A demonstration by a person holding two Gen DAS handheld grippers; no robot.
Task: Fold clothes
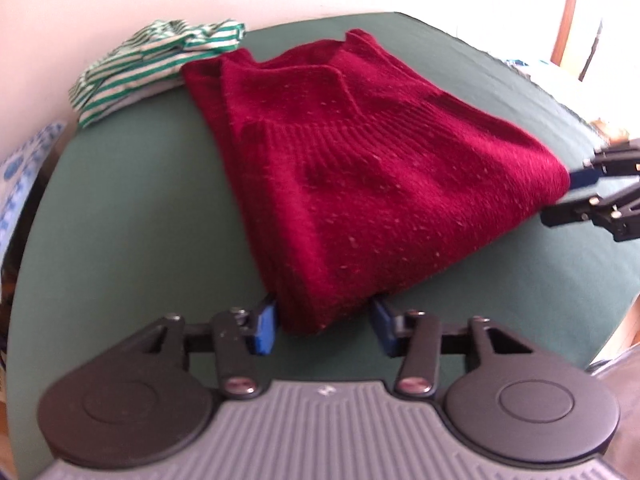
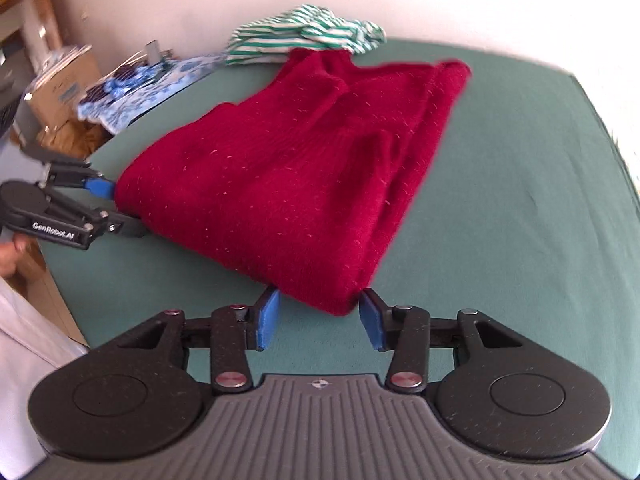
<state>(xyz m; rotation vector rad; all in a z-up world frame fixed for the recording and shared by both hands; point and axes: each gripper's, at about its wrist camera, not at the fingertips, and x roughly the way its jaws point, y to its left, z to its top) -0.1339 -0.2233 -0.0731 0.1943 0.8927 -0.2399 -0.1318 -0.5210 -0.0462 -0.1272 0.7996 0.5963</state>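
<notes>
Straddling a near corner of the folded red sweater (image 1: 360, 184) each, left gripper (image 1: 322, 330) and right gripper (image 2: 318, 318) fingers stand half-spread, not pinching. Sweater on green counter (image 2: 520, 200). Advice: pinch all layers evenly before lifting.

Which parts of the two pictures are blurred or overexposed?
Left wrist view: the red sweater is softly blurred, the wall behind washed out, edges bent by the fisheye. Right wrist view: the striped garment and clutter at far left are smeared.
</notes>
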